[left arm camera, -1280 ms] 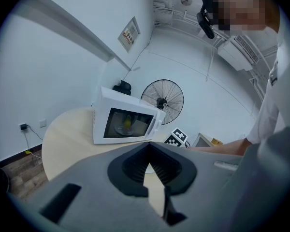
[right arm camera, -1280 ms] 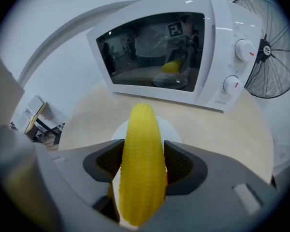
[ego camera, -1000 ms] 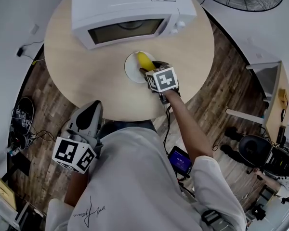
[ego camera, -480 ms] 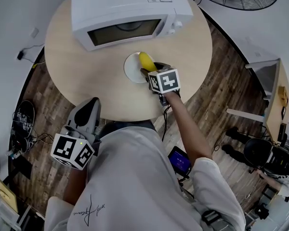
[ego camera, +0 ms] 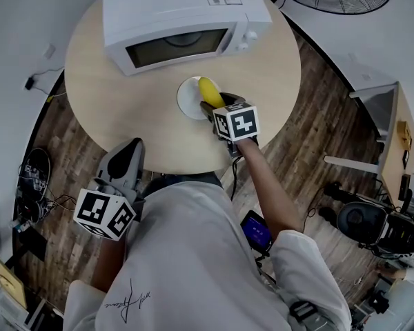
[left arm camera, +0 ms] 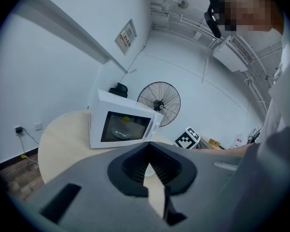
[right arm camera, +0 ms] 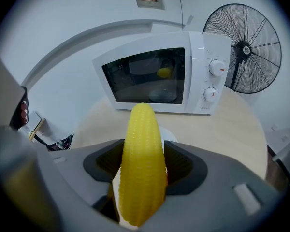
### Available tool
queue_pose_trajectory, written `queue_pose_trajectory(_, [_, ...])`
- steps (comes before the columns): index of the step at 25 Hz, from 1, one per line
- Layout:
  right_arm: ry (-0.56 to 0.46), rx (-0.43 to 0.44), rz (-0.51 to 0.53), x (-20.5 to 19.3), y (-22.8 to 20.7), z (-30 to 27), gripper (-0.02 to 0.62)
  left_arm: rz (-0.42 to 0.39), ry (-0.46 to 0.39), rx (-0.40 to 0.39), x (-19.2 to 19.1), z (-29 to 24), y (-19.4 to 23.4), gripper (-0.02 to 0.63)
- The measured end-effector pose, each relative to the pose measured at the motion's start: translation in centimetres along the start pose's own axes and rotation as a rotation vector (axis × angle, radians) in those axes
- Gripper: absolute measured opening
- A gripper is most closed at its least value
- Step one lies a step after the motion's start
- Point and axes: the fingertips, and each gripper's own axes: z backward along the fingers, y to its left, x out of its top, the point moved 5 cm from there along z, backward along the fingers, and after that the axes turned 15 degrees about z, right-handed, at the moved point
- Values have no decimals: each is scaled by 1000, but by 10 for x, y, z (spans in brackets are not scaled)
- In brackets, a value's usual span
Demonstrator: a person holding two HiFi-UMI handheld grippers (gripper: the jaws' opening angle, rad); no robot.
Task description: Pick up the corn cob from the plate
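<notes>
Slightly nearer than a second ago, the right gripper [ego camera: 212, 103] has its jaws clamped on the corn cob [ego camera: 207, 91], tip pointing far, over the white plate [ego camera: 188, 96]; the cob may not have cleared it; the plate holds nothing else; the left gripper [ego camera: 131, 150], jaws together and empty, waits unneeded off the table's [ego camera: 117, 102] near edge.

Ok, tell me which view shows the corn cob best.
The right gripper view: the corn cob fills the centre, kernels clear, gripped by the right claw. The head view shows only its small far end by the plate, the rest hidden behind the claw's marker cube. The left gripper view does not show it.
</notes>
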Motion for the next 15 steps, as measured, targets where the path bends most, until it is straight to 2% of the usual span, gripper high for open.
queue_pose_trajectory(15, [-46, -27, -48, -8, 4, 26, 270, -11, -14, 2, 3, 10, 2, -2])
